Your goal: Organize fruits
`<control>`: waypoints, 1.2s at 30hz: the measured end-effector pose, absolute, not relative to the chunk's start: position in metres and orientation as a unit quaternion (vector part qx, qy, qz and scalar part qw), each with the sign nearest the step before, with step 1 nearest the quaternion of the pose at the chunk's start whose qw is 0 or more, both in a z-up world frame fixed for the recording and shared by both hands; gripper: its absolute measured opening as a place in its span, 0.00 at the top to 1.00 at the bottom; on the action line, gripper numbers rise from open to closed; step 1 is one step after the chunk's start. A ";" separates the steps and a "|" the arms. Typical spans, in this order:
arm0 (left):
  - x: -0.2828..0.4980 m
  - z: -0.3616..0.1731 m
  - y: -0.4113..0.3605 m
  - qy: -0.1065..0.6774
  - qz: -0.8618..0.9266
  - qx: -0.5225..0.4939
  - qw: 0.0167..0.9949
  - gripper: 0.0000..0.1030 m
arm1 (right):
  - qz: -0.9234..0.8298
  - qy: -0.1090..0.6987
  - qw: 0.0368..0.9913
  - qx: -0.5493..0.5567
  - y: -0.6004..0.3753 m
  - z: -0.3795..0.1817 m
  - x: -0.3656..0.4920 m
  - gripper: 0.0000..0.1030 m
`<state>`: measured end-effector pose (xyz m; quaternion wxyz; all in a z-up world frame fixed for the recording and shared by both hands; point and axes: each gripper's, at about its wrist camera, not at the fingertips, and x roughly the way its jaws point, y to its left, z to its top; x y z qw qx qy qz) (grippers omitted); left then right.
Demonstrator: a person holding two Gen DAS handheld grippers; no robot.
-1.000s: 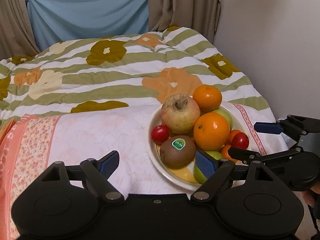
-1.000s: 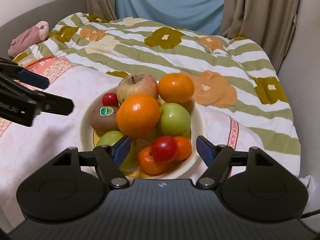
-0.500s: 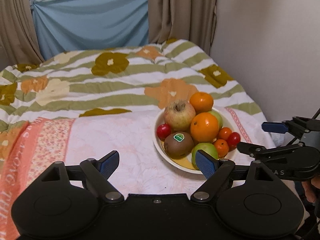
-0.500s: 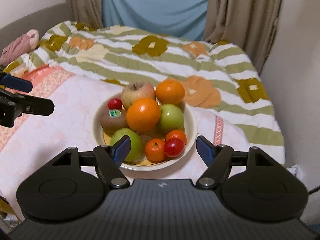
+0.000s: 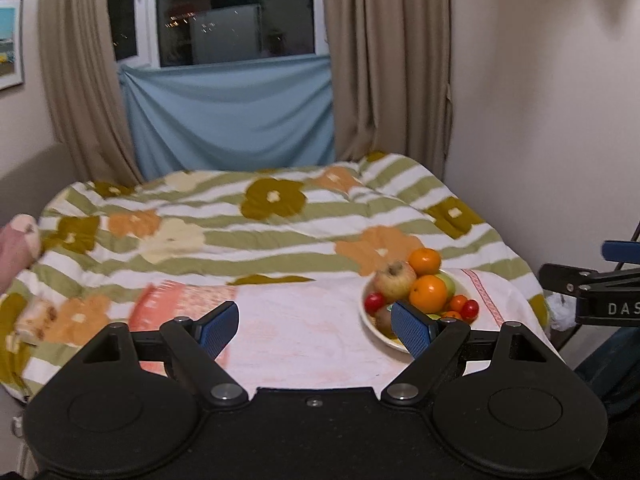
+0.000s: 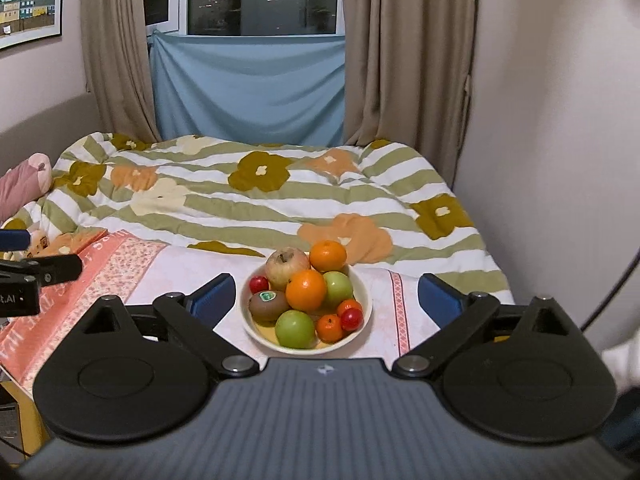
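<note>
On the bed before you, the cream bowl holds apples, oranges, tomatoes and a green-stickered kiwi, while your left gripper and right gripper hover with jaws spread, empty.

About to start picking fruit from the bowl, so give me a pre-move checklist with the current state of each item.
1. Left gripper open and holding nothing: ok.
2. Right gripper open and holding nothing: ok.
3. Bowl flat on the pink cloth: ok.
4. Top fruits reachable, orange and apple unobstructed: ok.
5. Pile stable if one is lifted: cannot tell.
6. Destination container in view: not ok.
</note>
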<state>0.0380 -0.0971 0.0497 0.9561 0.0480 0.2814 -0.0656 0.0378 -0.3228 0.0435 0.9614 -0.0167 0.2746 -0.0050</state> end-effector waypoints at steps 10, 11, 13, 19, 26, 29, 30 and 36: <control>-0.018 0.059 -0.070 0.262 -0.040 0.044 0.963 0.00 | -0.009 0.298 0.955 -0.008 -0.286 0.049 -0.019 0.00; -0.022 0.057 -0.069 0.264 -0.038 0.042 0.963 0.00 | -0.012 0.300 0.954 -0.008 -0.284 0.049 -0.023 0.00; -0.028 0.054 -0.066 0.268 -0.035 0.039 0.962 0.00 | -0.016 0.303 0.953 -0.006 -0.282 0.047 -0.030 0.00; -0.042 0.051 -0.060 0.275 -0.036 0.037 0.960 0.00 | -0.031 0.304 0.952 -0.001 -0.281 0.046 -0.040 0.00; -0.046 0.053 -0.062 0.268 -0.042 0.038 0.962 0.00 | -0.033 0.302 0.953 0.004 -0.281 0.048 -0.047 0.00; -0.045 0.054 -0.063 0.266 -0.044 0.041 0.962 0.00 | -0.035 0.301 0.953 0.005 -0.281 0.049 -0.047 0.00; -0.046 0.054 -0.063 0.265 -0.044 0.040 0.962 0.00 | -0.036 0.302 0.953 0.005 -0.281 0.049 -0.048 0.00; -0.045 0.054 -0.064 0.265 -0.047 0.040 0.962 0.00 | -0.036 0.308 0.951 0.008 -0.283 0.048 -0.045 0.00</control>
